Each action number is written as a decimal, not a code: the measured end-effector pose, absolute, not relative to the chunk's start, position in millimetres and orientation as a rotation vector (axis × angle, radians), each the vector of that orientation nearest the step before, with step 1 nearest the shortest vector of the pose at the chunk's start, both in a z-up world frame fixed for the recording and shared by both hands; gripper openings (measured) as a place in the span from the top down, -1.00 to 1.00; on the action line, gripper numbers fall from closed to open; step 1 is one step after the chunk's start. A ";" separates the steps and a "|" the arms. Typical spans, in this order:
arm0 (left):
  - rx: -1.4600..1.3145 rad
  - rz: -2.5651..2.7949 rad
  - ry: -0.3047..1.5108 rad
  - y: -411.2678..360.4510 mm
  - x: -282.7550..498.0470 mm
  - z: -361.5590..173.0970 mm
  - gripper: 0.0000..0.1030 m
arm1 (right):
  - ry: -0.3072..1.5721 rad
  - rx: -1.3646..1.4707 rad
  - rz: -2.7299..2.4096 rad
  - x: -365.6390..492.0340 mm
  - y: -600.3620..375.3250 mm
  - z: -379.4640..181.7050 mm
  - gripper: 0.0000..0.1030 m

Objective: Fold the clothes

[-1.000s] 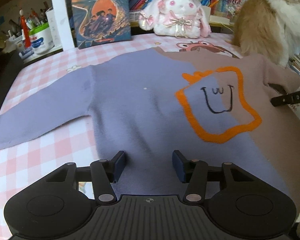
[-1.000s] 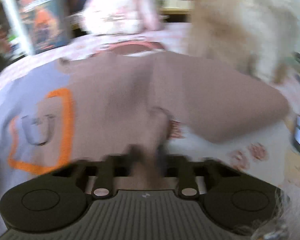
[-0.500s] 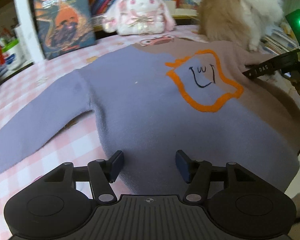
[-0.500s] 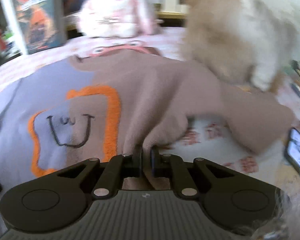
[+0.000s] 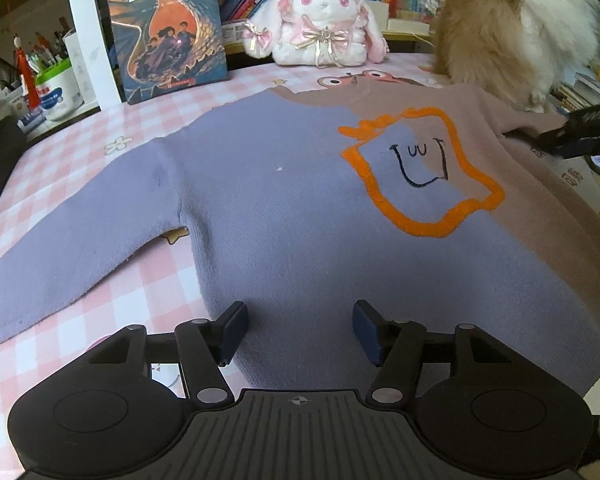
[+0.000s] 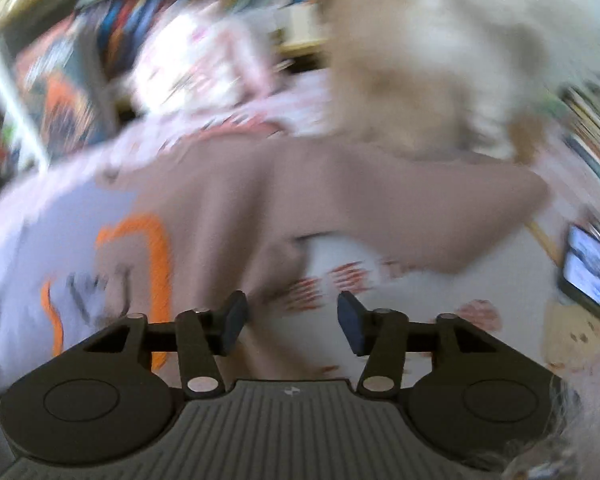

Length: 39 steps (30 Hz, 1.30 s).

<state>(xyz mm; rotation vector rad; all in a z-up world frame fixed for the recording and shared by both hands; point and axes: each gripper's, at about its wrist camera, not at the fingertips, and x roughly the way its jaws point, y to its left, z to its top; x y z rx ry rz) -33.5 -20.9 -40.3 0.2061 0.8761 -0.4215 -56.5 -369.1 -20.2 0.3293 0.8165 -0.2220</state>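
Note:
A sweater (image 5: 284, 200), half lilac and half brown, with an orange-outlined smiley patch (image 5: 420, 172), lies flat, front up, on the pink checked cloth (image 5: 112, 280). Its lilac sleeve (image 5: 68, 240) stretches out to the left. My left gripper (image 5: 300, 332) is open and empty over the lilac hem. In the blurred right wrist view the right gripper (image 6: 290, 320) is open and empty, over the sweater's brown side (image 6: 300, 200) near the brown sleeve (image 6: 460, 216). The right gripper also shows at the right edge of the left wrist view (image 5: 580, 132).
A fluffy cat (image 5: 520, 28) sits at the far right by the brown shoulder. A plush bunny (image 5: 324, 24) and an upright book (image 5: 168, 28) stand at the back. A white tub (image 5: 58, 92) and pens stand far left. A phone (image 6: 592, 268) lies to the right.
The right gripper was shut on the brown fabric half a second ago; it has let go, opened and is moving fast. The left gripper stayed open over the hem, with its view shifting slightly.

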 end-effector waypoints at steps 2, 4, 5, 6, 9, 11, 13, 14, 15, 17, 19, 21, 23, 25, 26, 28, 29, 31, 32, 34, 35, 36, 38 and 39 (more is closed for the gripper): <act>0.201 -0.379 0.874 -23.4 -33.9 -38.7 -0.16 | 0.801 0.412 -0.281 -57.6 -398.9 -22.3 -0.12; 0.187 -0.315 0.863 -25.4 -35.0 -34.2 -0.16 | 0.783 0.494 -0.339 -58.7 -428.6 -24.4 -0.21; 0.162 -0.293 0.854 -25.9 -36.6 -30.0 -0.16 | 0.774 0.535 -0.368 -59.2 -443.5 -25.4 -0.24; 0.130 -0.287 0.843 -26.4 -38.4 -25.5 -0.16 | 0.764 0.576 -0.397 -59.8 -458.3 -26.4 -0.24; 0.119 -0.289 0.839 -34.6 -42.3 -19.2 -0.16 | 0.735 0.696 -0.481 -60.4 -501.1 -30.5 -0.24; 0.131 -0.283 0.854 -39.6 -43.4 -20.1 -0.16 | 0.731 0.746 -0.503 -53.3 -513.0 -39.6 -0.01; 0.128 -0.270 0.872 -40.8 -43.8 -22.9 -0.16 | 0.711 0.758 -0.496 -44.6 -517.6 -44.5 0.58; 0.124 -0.263 0.881 -40.9 -44.0 -24.4 -0.16 | 0.705 0.741 -0.503 -41.6 -517.0 -42.2 0.83; 0.120 -0.257 0.890 -41.0 -44.2 -25.8 -0.16 | 0.670 0.700 -0.525 -41.2 -511.6 -33.8 0.83; 0.111 -0.244 0.907 -41.1 -44.6 -28.7 -0.16 | 0.548 0.487 -0.469 -38.7 -470.8 -2.5 0.85; 0.111 -0.237 0.920 -41.6 -43.0 -31.6 -0.16 | 0.433 0.245 -0.331 -33.4 -417.6 28.7 0.85; 0.115 -0.234 0.925 -41.9 -40.0 -32.2 -0.16 | 0.425 0.099 -0.044 -24.7 -357.4 40.7 0.75; 0.115 -0.238 0.916 -41.5 -37.8 -29.5 -0.16 | 0.522 0.025 0.159 -18.7 -314.3 33.8 0.26; 0.112 -0.233 0.907 -38.2 -37.6 -27.6 -0.16 | 0.612 -0.037 0.346 -14.1 -274.9 26.8 -0.10; 0.111 -0.228 0.908 -36.0 -37.6 -27.7 -0.16 | 0.641 -0.023 0.385 -16.6 -269.7 22.7 -0.10; 0.105 -0.214 0.916 -30.4 -37.9 -29.4 -0.16 | 0.704 0.011 0.448 -19.0 -271.4 15.0 -0.11; 0.100 -0.207 0.920 -27.4 -38.5 -30.4 -0.16 | 0.724 0.000 0.443 -20.4 -273.3 11.9 -0.12; 0.092 -0.203 0.919 -23.7 -39.6 -31.0 -0.16 | 0.747 -0.059 0.398 -23.5 -275.7 8.2 -0.15; 0.088 -0.202 0.917 -22.3 -40.2 -31.0 -0.16 | 0.757 -0.095 0.371 -23.3 -276.6 6.5 -0.16; 0.086 -0.202 0.914 -21.5 -40.2 -31.1 -0.16 | 0.772 -0.174 0.317 -22.4 -278.0 3.2 -0.21; 0.089 -0.201 0.913 -22.3 -40.0 -31.6 -0.16 | 0.766 -0.233 0.293 -20.6 -277.5 1.8 -0.23; 0.093 -0.201 0.911 -23.1 -39.9 -32.1 -0.17 | 0.757 -0.291 0.282 -18.2 -278.6 -0.6 -0.24; 0.110 -0.202 0.908 -25.3 -40.6 -33.0 -0.18 | 0.737 -0.418 0.280 -12.3 -271.9 -9.2 -0.24; 0.118 -0.202 0.906 -26.0 -41.1 -33.3 -0.19 | 0.730 -0.484 0.288 -9.0 -262.2 -14.5 -0.23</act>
